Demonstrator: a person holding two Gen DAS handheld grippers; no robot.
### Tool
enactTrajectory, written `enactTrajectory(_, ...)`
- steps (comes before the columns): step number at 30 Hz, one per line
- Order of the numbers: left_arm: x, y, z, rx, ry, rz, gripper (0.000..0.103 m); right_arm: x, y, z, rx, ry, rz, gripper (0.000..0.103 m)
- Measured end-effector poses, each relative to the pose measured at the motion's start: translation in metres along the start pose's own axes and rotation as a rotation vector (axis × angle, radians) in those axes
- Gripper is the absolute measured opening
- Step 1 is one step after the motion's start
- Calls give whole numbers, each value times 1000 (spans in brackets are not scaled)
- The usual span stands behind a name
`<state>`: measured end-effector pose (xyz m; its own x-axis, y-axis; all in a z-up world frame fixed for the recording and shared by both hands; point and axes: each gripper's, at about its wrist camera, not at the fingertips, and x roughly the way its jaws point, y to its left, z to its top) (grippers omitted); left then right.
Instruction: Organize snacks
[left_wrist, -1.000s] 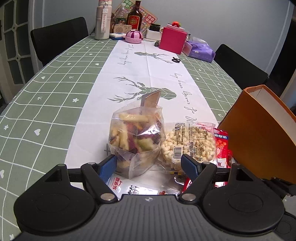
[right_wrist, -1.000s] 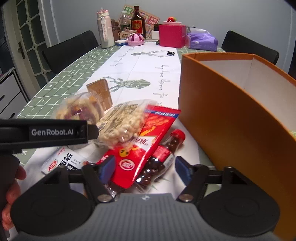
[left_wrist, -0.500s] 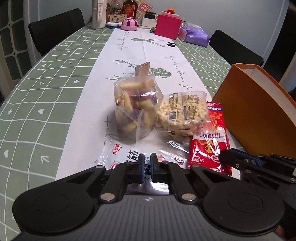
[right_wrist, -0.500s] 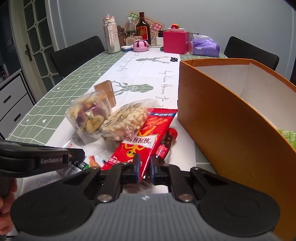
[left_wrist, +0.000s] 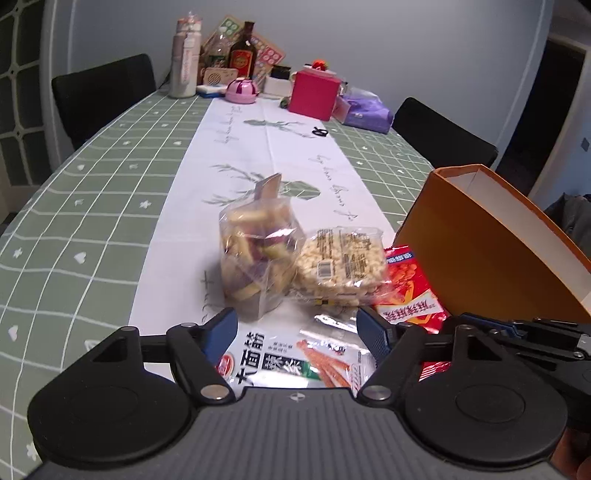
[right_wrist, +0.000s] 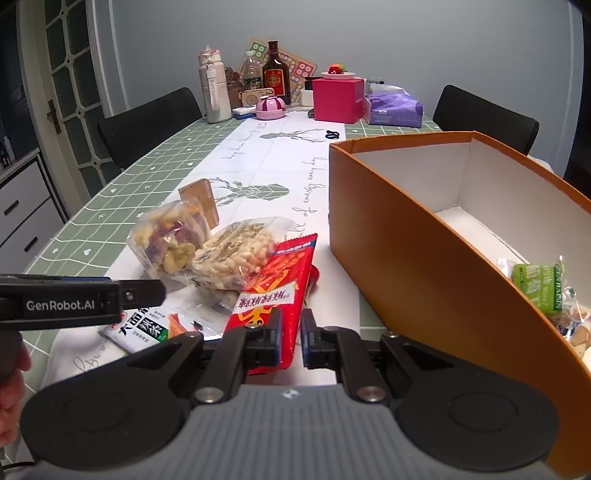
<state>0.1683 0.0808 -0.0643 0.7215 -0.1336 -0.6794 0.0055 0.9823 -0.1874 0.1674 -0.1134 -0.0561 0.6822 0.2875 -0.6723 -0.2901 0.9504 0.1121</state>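
The left gripper (left_wrist: 297, 332) hangs low over the near edge of the surface (left_wrist: 110, 192) with its fingers (left_wrist: 221, 329) spread wide on either side of a white noodle-snack packet (left_wrist: 291, 363), not touching it. The right gripper (right_wrist: 291, 338) has its fingers (right_wrist: 275, 338) drawn narrow and clamped on the near end of a red snack packet (right_wrist: 280, 280). Beyond these lie a clear bag of mixed chips (left_wrist: 256, 254) and, touching it, a clear bag of puffed grains (left_wrist: 341, 262). Just beside the red packet, toward the right edge, stands an orange box (right_wrist: 406, 251) holding a green packet (right_wrist: 541, 282) and other small wrapped sweets
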Motion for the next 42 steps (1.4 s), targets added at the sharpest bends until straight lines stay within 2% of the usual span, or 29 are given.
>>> enactTrajectory(1, 2, -1, 2, 12, -5, 13, 86, 0, 1, 1, -7, -7, -1, 34)
enactTrajectory(3, 3, 0, 7, 28, -21, 44, 86, -1, 6, 4, -37, -31, -15, 46)
enactTrajectory(5, 5, 3, 13, 33, -42, 59, 88, -1, 11, 8, -68, -47, -5, 48)
enactTrajectory(9, 14, 7, 24, 46, -53, 76, 89, 8, 20, 18, -118, -50, -5, 66)
enactTrajectory(12, 23, 8, 29, 40, -60, 109, 89, 22, 25, 24, -125, -14, -9, 68)
enactTrajectory(16, 35, 10, 33, 28, -69, 114, 90, 36, 29, 24, -99, 17, 5, 84)
enactTrajectory(22, 54, 6, 36, 53, -32, 126, 90, 49, 40, 30, -147, 5, 2, 84)
enactTrajectory(26, 61, 9, 37, 24, -5, 100, 87, 60, 43, 32, -173, 16, -9, 84)
enactTrajectory(28, 61, 11, 36, 5, -2, 104, 77, 65, 43, 31, -169, 24, -8, 82)
enactTrajectory(30, 59, 12, 35, -2, -3, 95, 73, 69, 43, 30, -169, 30, -12, 79)
enactTrajectory(32, 57, 12, 34, 1, -5, 98, 69, 69, 45, 27, -186, 21, -13, 72)
enactTrajectory(34, 54, 11, 33, 0, -4, 105, 65, 69, 49, 25, -219, 11, -22, 51)
enactTrajectory(35, 53, 10, 32, -1, -2, 106, 64, 68, 50, 24, -230, 11, -26, 45)
enactTrajectory(36, 51, 10, 31, -3, 1, 113, 63, 67, 51, 23, -233, 9, -33, 35)
enactTrajectory(40, 43, 9, 26, -18, 8, 146, 61, 62, 45, 23, -201, 8, -18, 18)
enactTrajectory(42, 38, 12, 24, -37, 13, 150, 61, 59, 43, 22, -196, 8, -15, 13)
